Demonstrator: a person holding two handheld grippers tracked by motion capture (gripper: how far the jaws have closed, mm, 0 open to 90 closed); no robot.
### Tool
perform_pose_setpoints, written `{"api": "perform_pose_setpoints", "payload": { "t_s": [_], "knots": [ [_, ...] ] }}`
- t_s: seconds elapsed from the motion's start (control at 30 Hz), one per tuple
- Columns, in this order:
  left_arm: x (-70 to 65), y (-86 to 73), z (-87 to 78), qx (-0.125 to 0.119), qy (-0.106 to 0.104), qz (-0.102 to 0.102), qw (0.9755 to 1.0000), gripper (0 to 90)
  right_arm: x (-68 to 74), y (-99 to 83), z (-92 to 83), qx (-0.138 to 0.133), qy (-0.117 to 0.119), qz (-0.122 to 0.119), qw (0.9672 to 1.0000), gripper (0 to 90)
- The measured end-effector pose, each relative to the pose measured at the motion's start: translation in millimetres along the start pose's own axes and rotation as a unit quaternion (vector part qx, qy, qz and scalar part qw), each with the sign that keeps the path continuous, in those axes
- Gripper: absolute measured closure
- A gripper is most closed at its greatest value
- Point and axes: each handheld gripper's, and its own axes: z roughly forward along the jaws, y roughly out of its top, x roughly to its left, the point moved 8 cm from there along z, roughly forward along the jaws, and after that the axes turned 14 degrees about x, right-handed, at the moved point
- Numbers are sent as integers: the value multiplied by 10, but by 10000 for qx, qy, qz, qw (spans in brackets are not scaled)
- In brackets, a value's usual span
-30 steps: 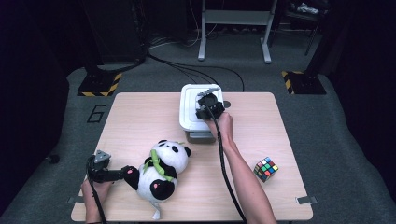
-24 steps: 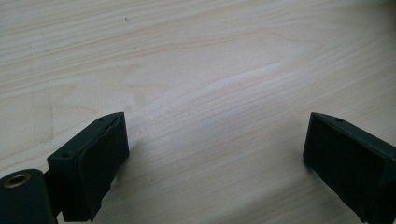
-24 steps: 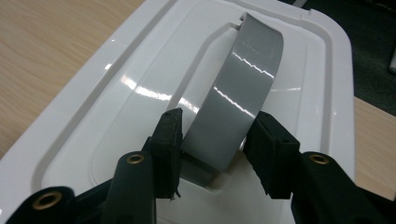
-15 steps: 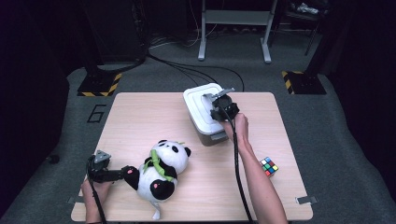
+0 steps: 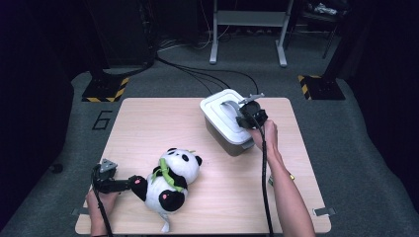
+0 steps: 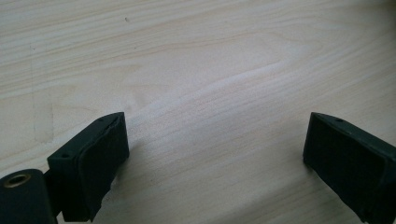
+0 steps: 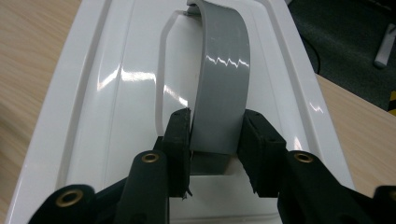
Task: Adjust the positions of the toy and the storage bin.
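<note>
A grey box with a white lid [image 5: 218, 112] stands at the far right of the wooden table [image 5: 148, 123]. Its grey arched handle [image 7: 224, 70] sits between the pads of my right gripper [image 7: 217, 126], which have just been closing and now press on both sides of it. In the high view that right gripper [image 5: 243, 118] reaches over the lid from the right. A panda plush [image 5: 173, 173] lies near the front left. My left gripper [image 5: 129, 183] lies beside its dark paw, and its jaws [image 6: 215, 140] stand wide open over bare wood.
The floor around the table is dark grey carpet, with cables and a metal stand [image 5: 247, 29] behind the far edge. Yellow-black striped bases [image 5: 106, 89] sit on the floor at the back left and back right. A "6" is marked left of the table.
The right hand has moved right and nearer, and the box has slid and turned with it. Its jaws have closed on the handle. The left gripper and panda have stayed put.
</note>
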Motion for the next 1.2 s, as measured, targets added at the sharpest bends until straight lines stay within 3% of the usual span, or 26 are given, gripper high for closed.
{"api": "perform_pose_setpoints", "payload": {
  "t_s": [0.23, 0.53, 1.03, 1.07, 1.13, 1.17, 1.2],
  "knots": [
    [1, 0, 0, -1, 7, -3, 10000, 67, -164, -137, -57, -17, 37, 122, 9999, 656],
    [2, 0, 0, -1, 9, -9, 10000, 67, -395, -288, -116, -10, -81, 247, 9997, 666],
    [0, -1, 0, 2, 7, -15, 10000, 67, -540, -414, -170, -21, 83, 288, 9995, 663],
    [1, 0, 0, 1, 10, -9, 10000, 67, -540, -418, -170, -4, 87, 320, 9995, 642],
    [1, -1, 0, 4, 7, -12, 10000, 67, -532, -417, -193, -65, 143, 407, 9990, 514],
    [1, -1, 0, 3, 5, -16, 10000, 67, -532, -417, -193, -65, 143, 407, 9990, 514],
    [1, -2, -1, 6, 6, -16, 10000, 67, -497, -411, -250, -185, 128, 416, 9989, 426]
  ]
}}
